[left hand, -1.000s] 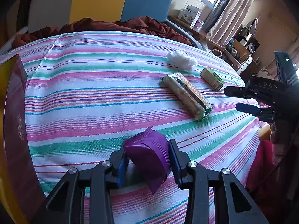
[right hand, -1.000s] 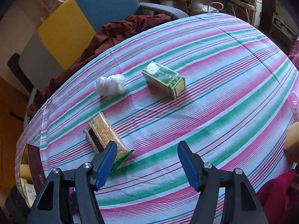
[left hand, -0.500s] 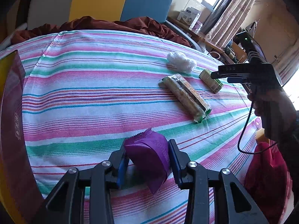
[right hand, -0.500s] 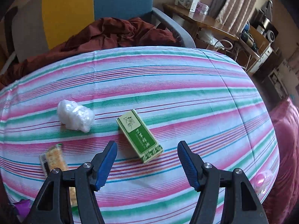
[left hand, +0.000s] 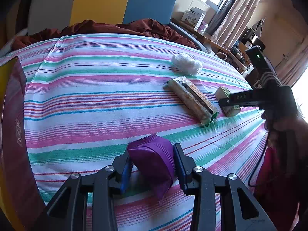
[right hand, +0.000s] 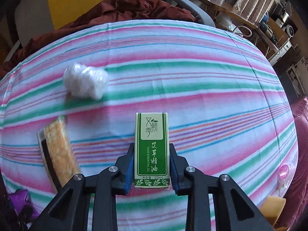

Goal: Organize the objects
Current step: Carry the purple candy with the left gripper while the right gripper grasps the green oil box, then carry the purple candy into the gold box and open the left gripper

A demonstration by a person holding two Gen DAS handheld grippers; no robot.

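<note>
My left gripper [left hand: 152, 165] is shut on a purple packet [left hand: 154, 159] just above the striped cloth. My right gripper [right hand: 151, 170] has its jaws closed against the sides of a green essential-oil box [right hand: 152, 150] that lies on the cloth; in the left wrist view the box [left hand: 228, 102] sits at the right, partly behind the right gripper [left hand: 238, 98]. A long cracker pack [left hand: 191, 100] lies beside it, also in the right wrist view [right hand: 57, 154]. A white crumpled wad [left hand: 186, 63] lies farther back, also in the right wrist view [right hand: 85, 83].
A dark red box [left hand: 13, 134] with a yellow inside stands at the left edge. A brown-red cloth [left hand: 115, 28] and a chair [left hand: 107, 2] are behind the table. A pink plastic item [right hand: 284, 175] and a yellow sponge [right hand: 271, 207] lie at the right edge.
My right gripper moved forward and down onto the green box and closed on its sides. The left gripper and purple packet stayed still.
</note>
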